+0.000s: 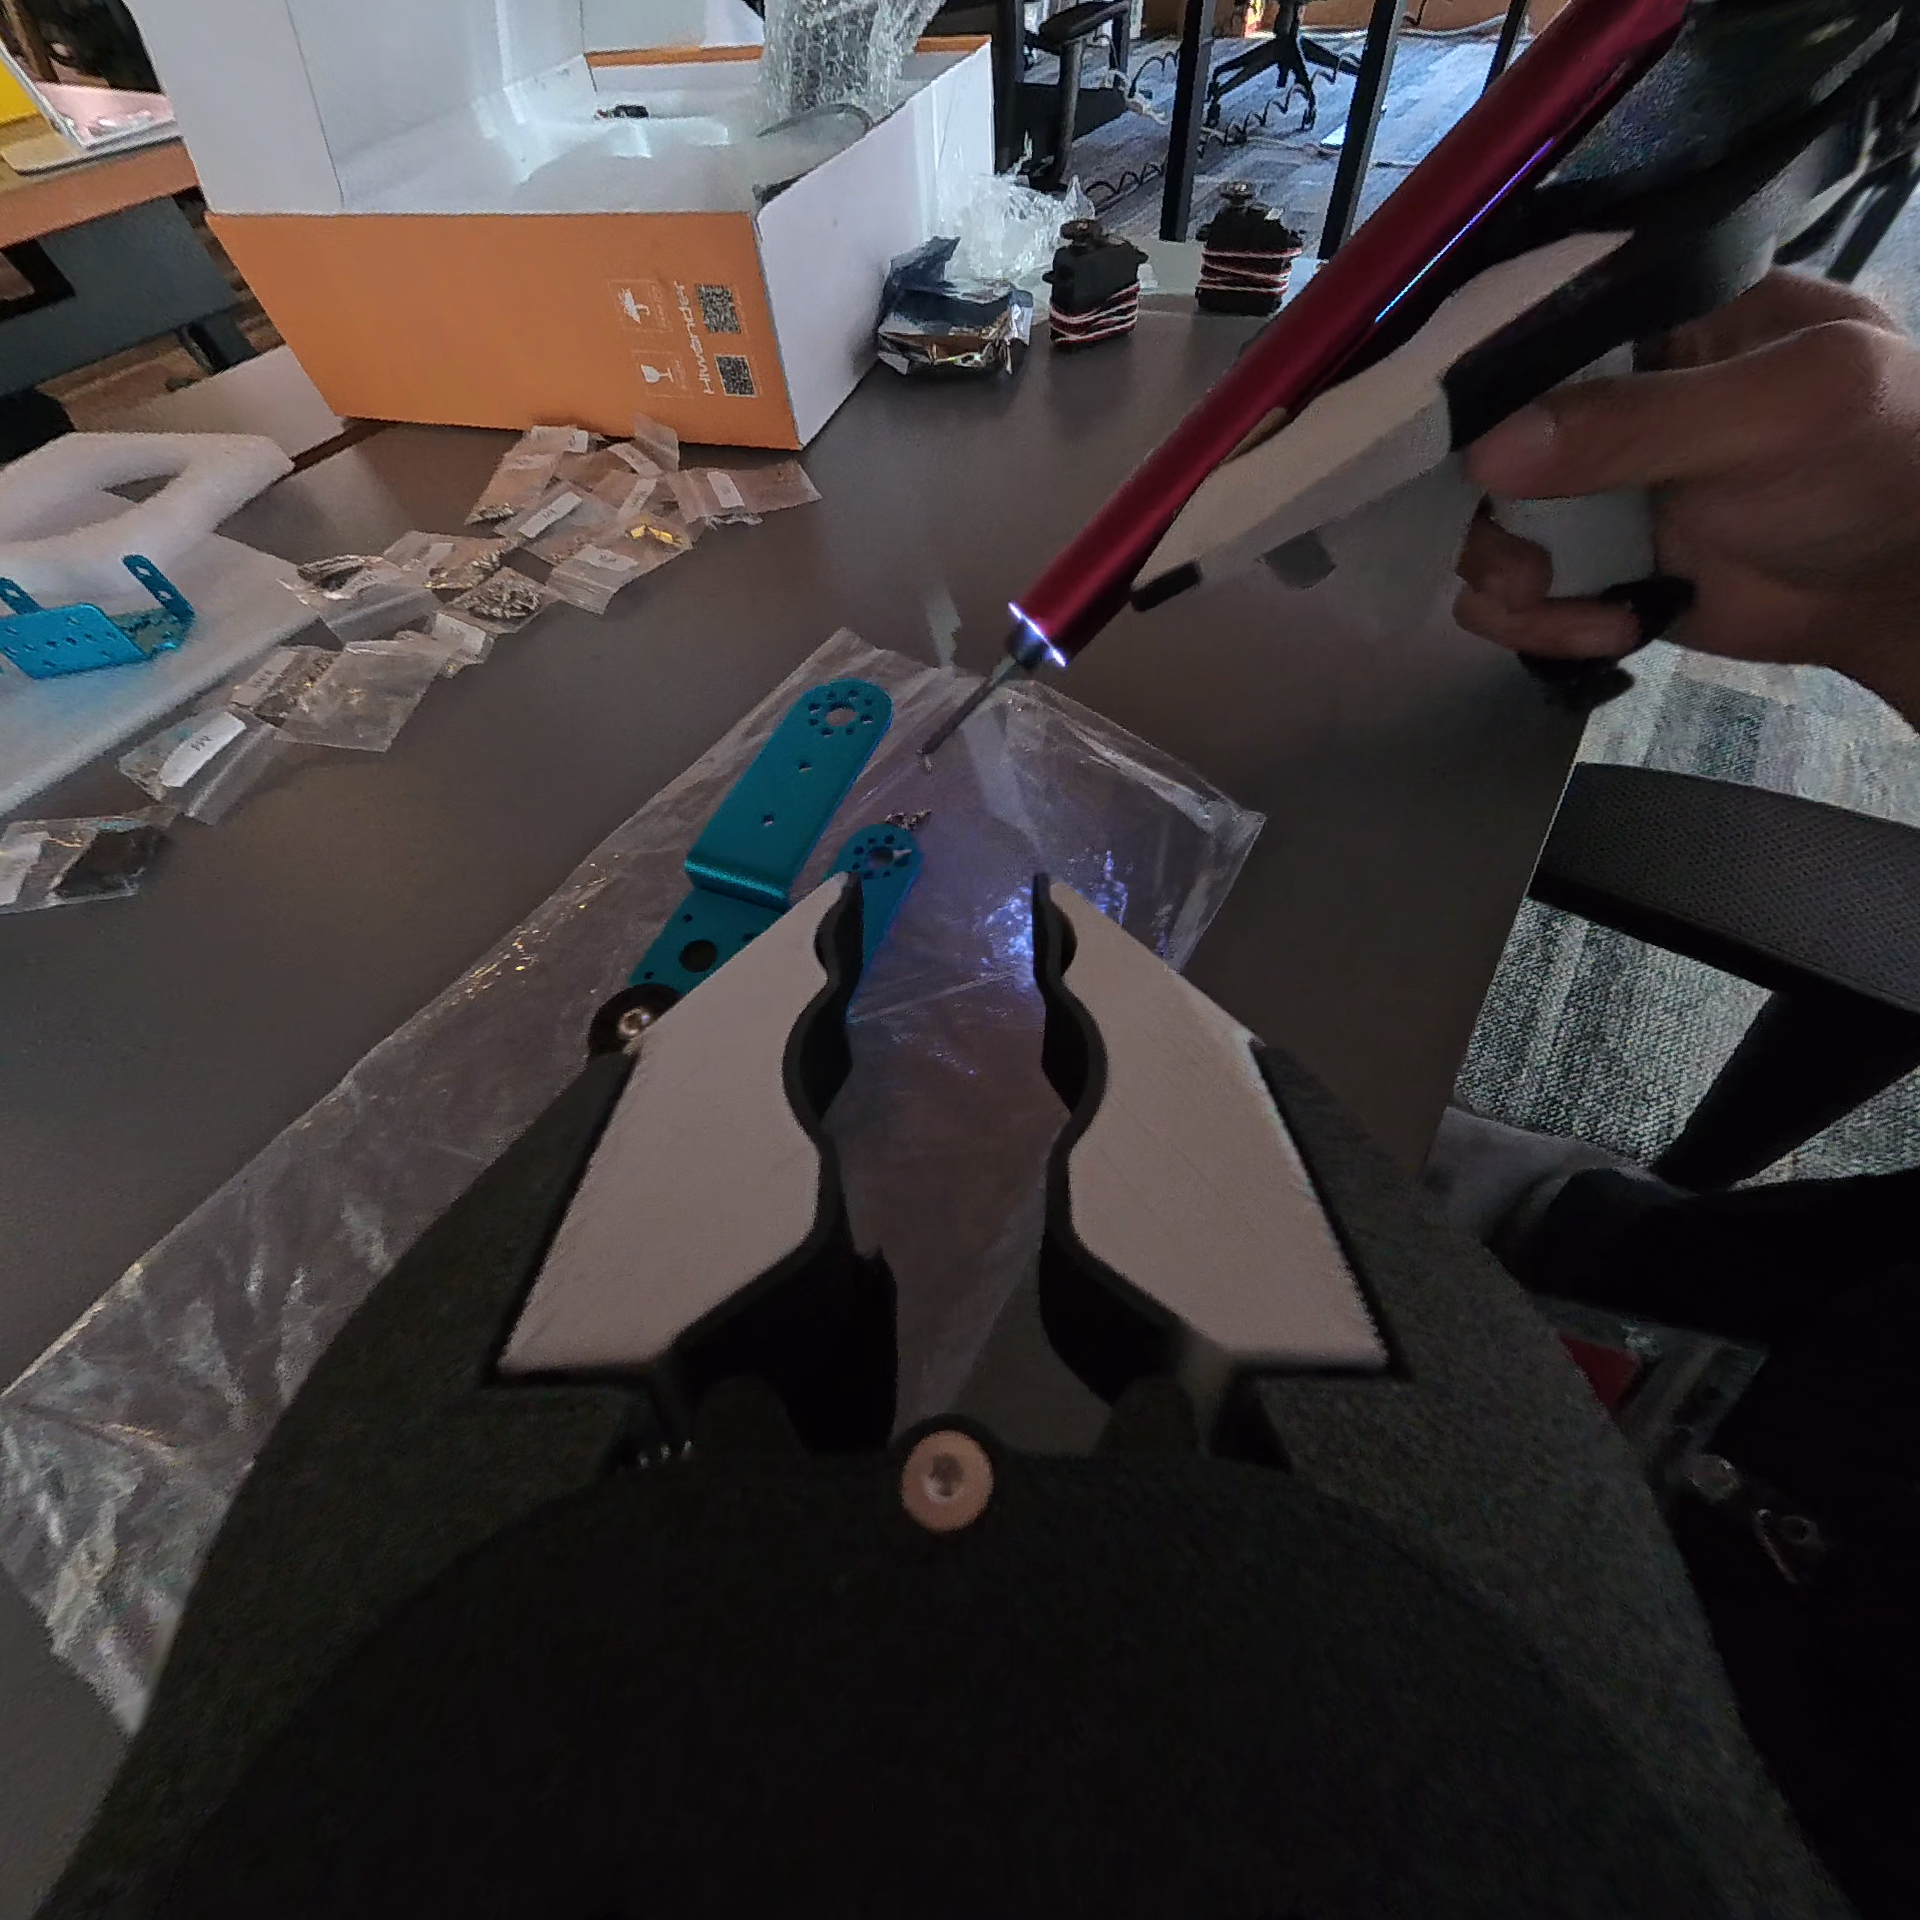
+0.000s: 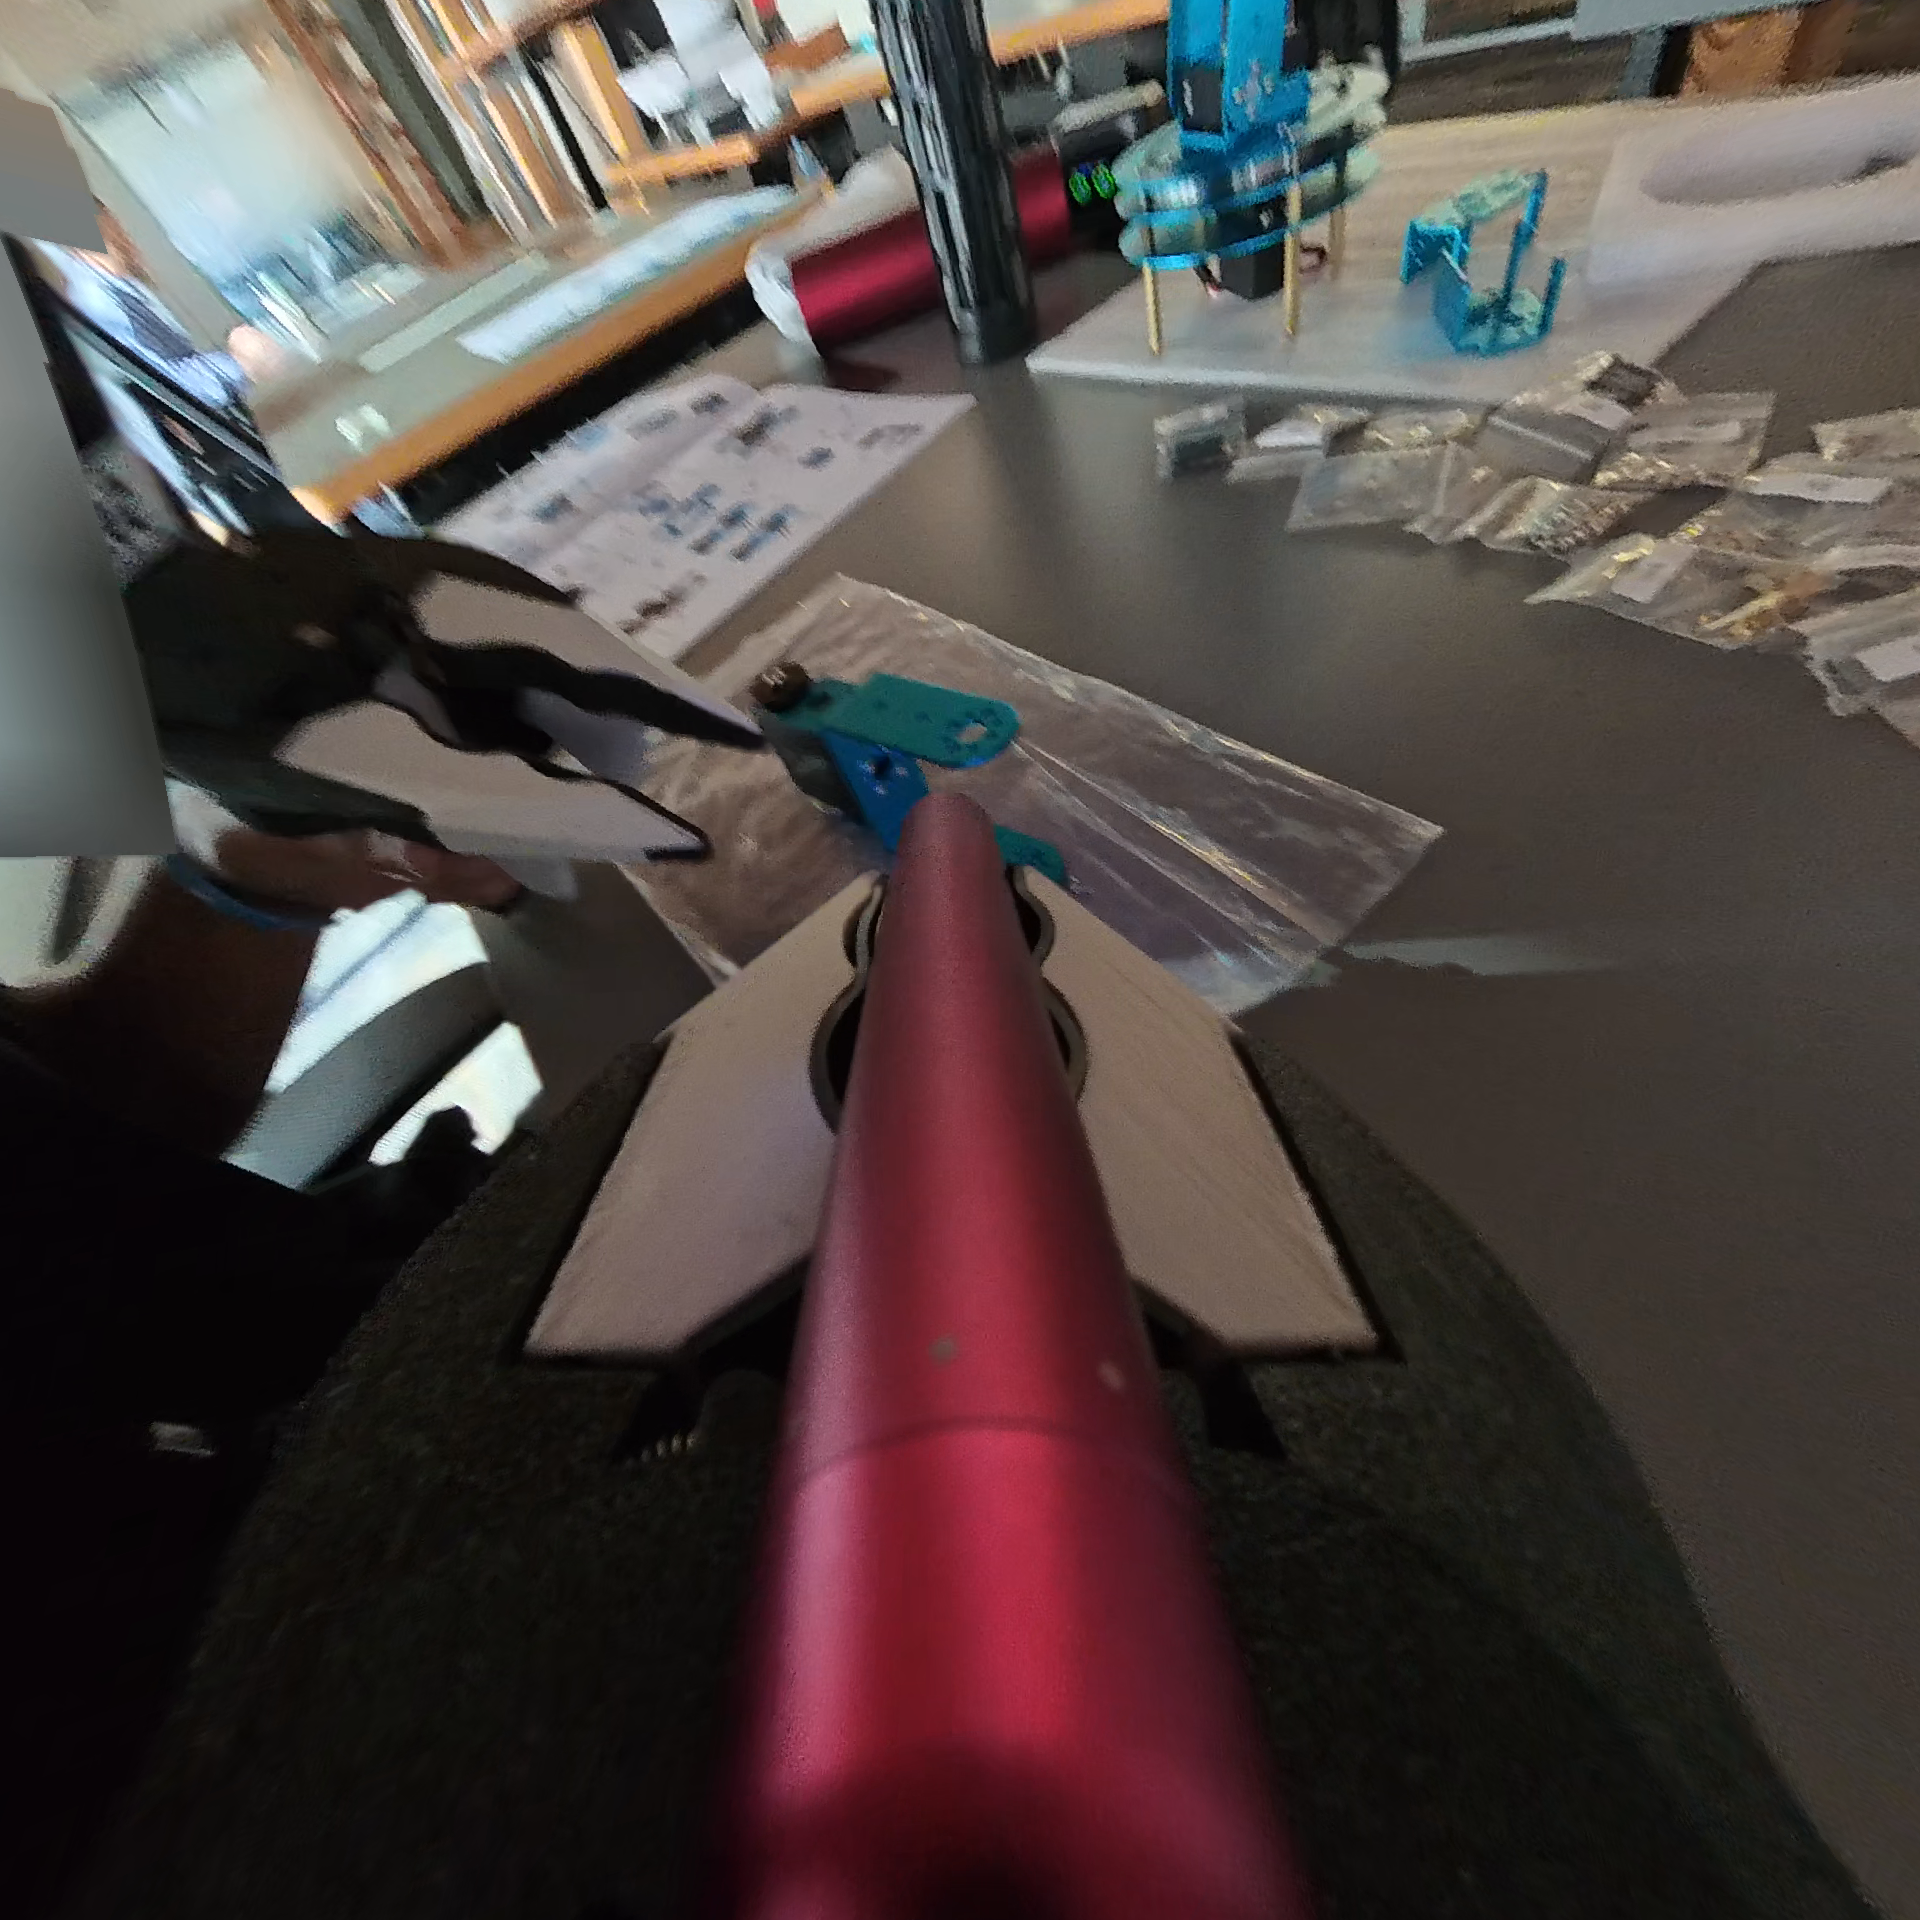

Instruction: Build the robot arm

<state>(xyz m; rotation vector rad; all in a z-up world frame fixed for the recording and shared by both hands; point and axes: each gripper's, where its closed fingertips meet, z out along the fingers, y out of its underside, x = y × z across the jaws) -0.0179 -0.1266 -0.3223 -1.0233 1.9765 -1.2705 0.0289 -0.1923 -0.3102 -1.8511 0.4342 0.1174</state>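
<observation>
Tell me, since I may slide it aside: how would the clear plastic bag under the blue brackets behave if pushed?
The clear plastic bag looks thin and creased, so probably floppy: it would likely crumple, not slide whole. The blue brackets resting on it may pin that side. Its glossy film on the smooth grey table seems slippery.

Both views are dimly lit, with daylight seen entering from the far background. A violet-white glow is cast by the lit tip of the red screwdriver (image 1: 1039,634) onto the clear plastic bag (image 1: 1091,862), where glare and sparkle are produced. The grey table (image 1: 416,935) is left in soft shade. Strong fisheye bending is seen at the edges. The right wrist view is smeared by motion blur, and the screwdriver's near end is rendered out of focus.
</observation>
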